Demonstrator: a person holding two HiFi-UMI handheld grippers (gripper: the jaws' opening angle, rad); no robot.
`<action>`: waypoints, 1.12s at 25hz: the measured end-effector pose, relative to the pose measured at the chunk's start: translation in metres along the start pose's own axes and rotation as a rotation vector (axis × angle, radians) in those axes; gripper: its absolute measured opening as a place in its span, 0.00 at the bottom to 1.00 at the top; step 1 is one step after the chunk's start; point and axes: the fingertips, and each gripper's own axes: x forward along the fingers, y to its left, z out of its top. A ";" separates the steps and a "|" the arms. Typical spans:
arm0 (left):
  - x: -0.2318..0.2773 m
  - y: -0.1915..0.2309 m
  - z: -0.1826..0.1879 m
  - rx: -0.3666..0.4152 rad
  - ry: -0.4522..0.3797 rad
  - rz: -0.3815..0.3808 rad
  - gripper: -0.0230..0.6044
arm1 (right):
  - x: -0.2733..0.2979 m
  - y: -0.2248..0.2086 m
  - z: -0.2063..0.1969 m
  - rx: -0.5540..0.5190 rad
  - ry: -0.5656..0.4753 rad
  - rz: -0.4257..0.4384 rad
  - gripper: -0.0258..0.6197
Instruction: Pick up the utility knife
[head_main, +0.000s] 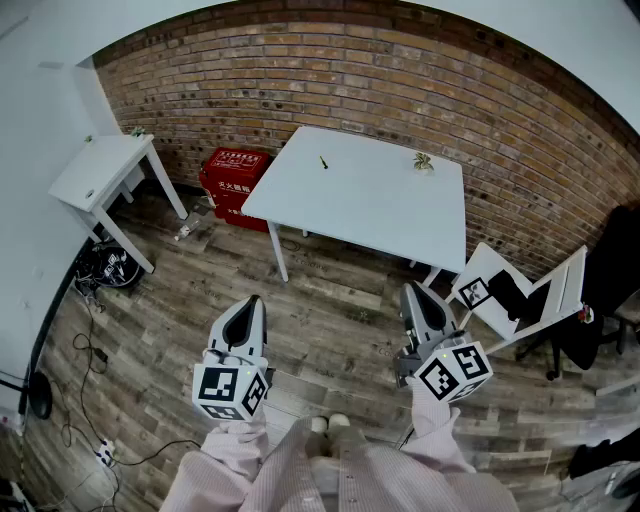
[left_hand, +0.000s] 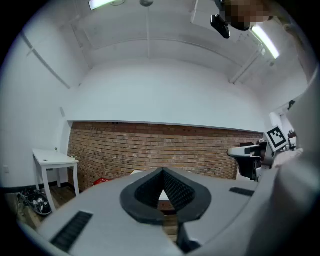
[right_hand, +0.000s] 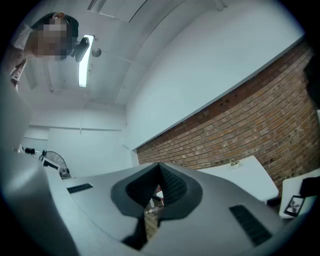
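Note:
A small dark slender object, which I take for the utility knife (head_main: 323, 161), lies near the far edge of the white table (head_main: 360, 205); it is too small to make out. Both grippers hang over the wooden floor, well short of the table. My left gripper (head_main: 255, 301) is shut and holds nothing; its jaws meet at the tip in the left gripper view (left_hand: 162, 171). My right gripper (head_main: 411, 291) is also shut and empty, its jaws together in the right gripper view (right_hand: 159, 165). Both point level toward the brick wall.
A small pale object (head_main: 424, 161) sits on the table's far right. A white side table (head_main: 105, 170) stands at the left, with a red box (head_main: 235, 177) against the brick wall. Cables and dark gear (head_main: 105, 266) lie on the floor at left. White frames (head_main: 520, 292) and a black chair (head_main: 605, 285) stand at right.

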 end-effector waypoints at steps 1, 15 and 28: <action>-0.001 0.000 -0.001 -0.006 0.003 0.002 0.02 | 0.000 0.000 -0.001 0.000 0.004 0.001 0.04; 0.010 -0.016 -0.003 -0.028 0.002 0.027 0.02 | 0.003 -0.012 0.003 -0.089 0.040 0.054 0.04; 0.019 -0.041 -0.016 -0.054 0.016 0.027 0.02 | 0.010 -0.032 -0.006 -0.077 0.058 0.057 0.05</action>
